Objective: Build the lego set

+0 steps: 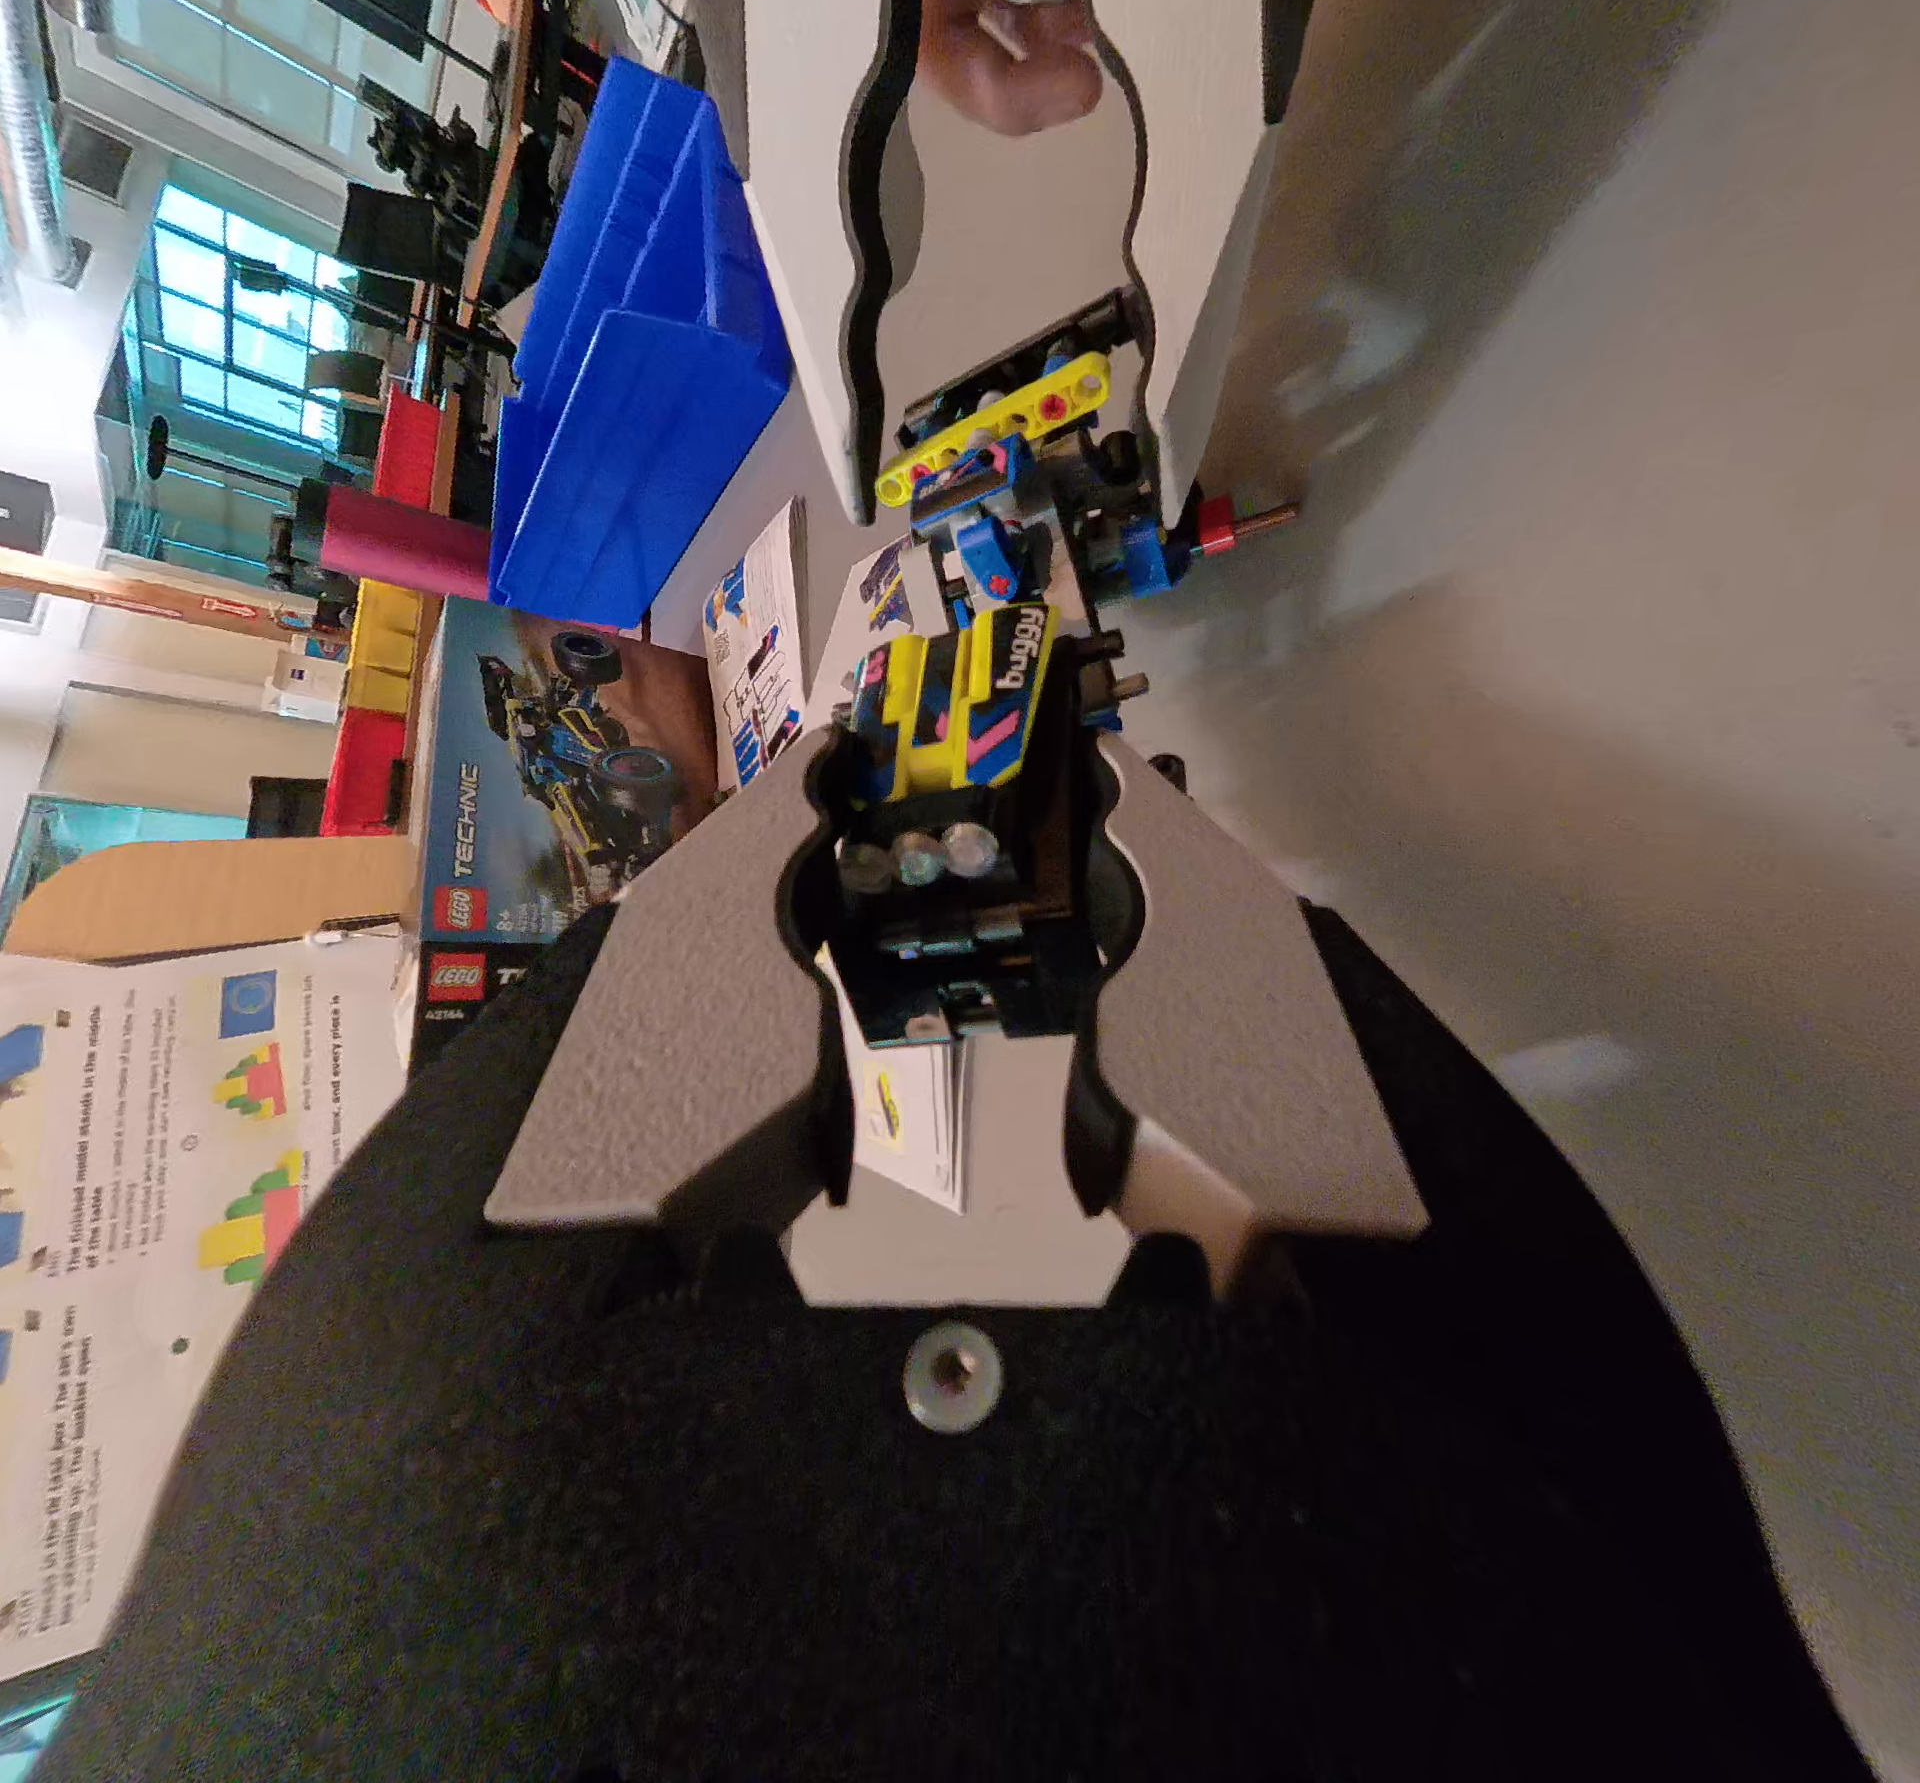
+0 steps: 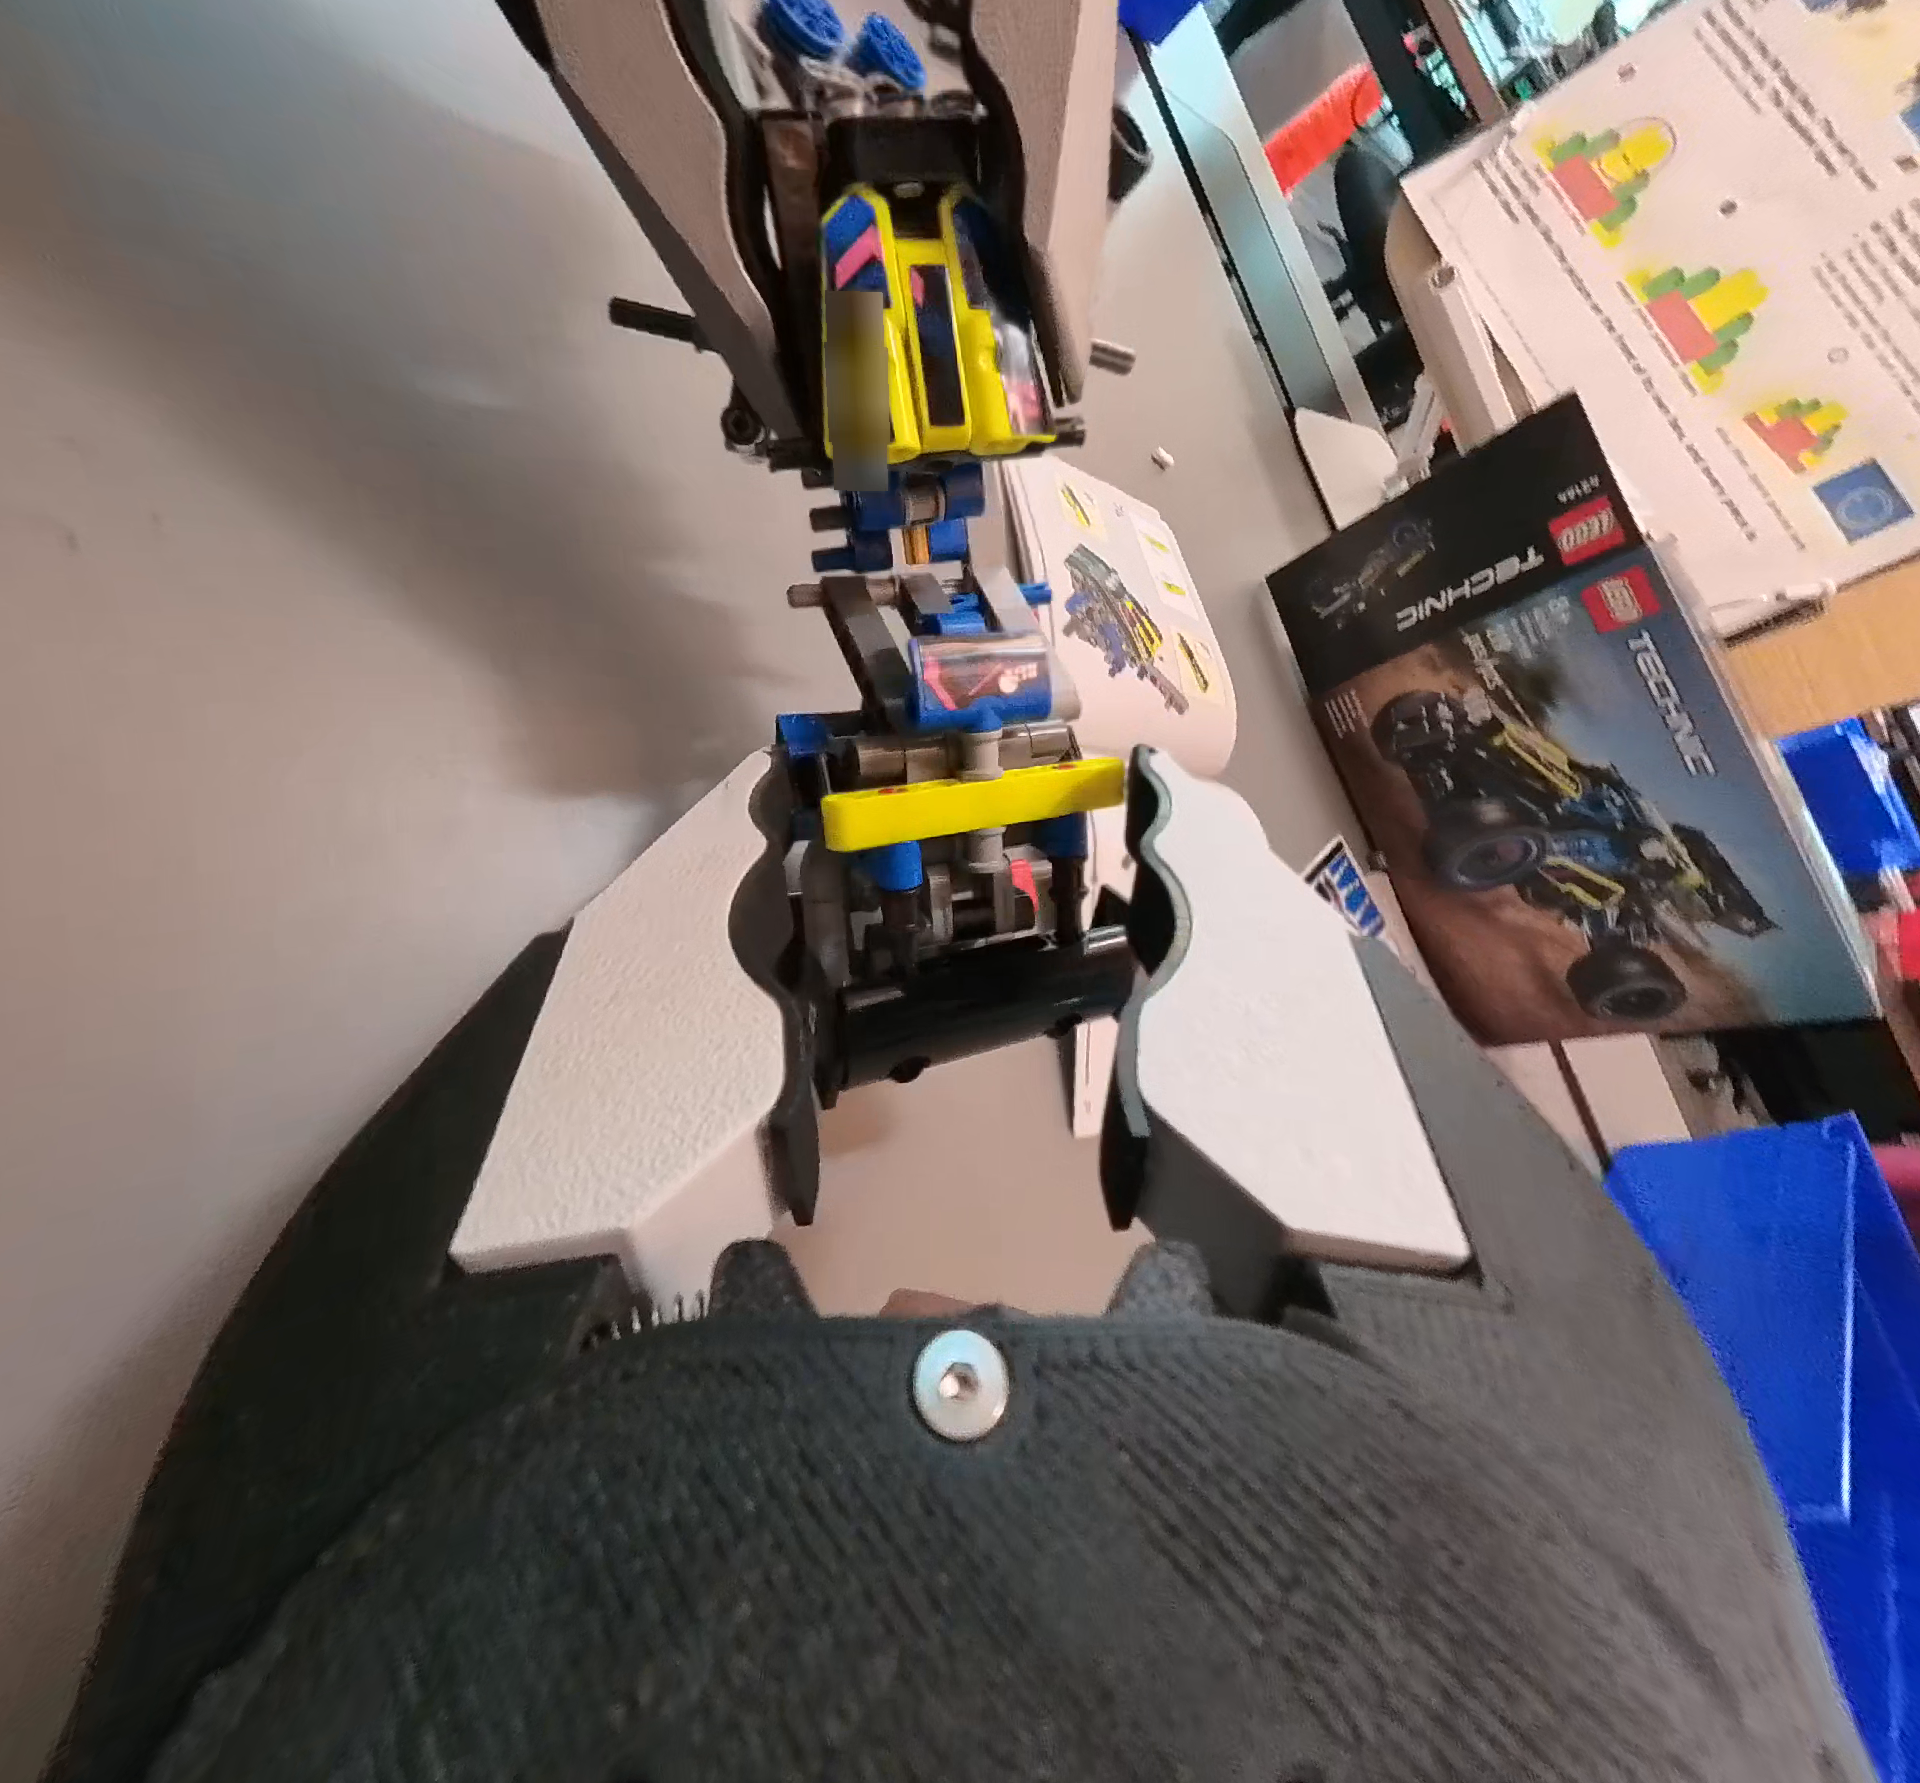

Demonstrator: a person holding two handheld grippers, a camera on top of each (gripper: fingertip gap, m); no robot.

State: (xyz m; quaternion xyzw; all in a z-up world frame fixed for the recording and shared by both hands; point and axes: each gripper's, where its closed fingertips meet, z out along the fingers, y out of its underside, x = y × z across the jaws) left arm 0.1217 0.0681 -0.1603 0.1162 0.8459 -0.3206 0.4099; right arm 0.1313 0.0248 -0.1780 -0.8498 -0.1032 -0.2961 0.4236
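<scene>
While L gripper (image 1: 961, 798) clamps boxy plastic buggy model (image 1: 971, 715), R gripper (image 2: 951, 860) grips its chassis end.

A yellow, blue and black brick-built buggy model (image 2: 914, 653) spans between the left tool (image 2: 894, 320) at its front and right tool (image 2: 951, 860) at its rear, above the white tabletop (image 2: 312, 590); an open paper instruction booklet (image 2: 1132, 632) lies beside the model, a printed cardboard set box (image 2: 1558, 798) beyond the booklet.

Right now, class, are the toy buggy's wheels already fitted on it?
No: the toy buggy hangs between both grippers with bare axle pins, no wheels mounted.
</scene>
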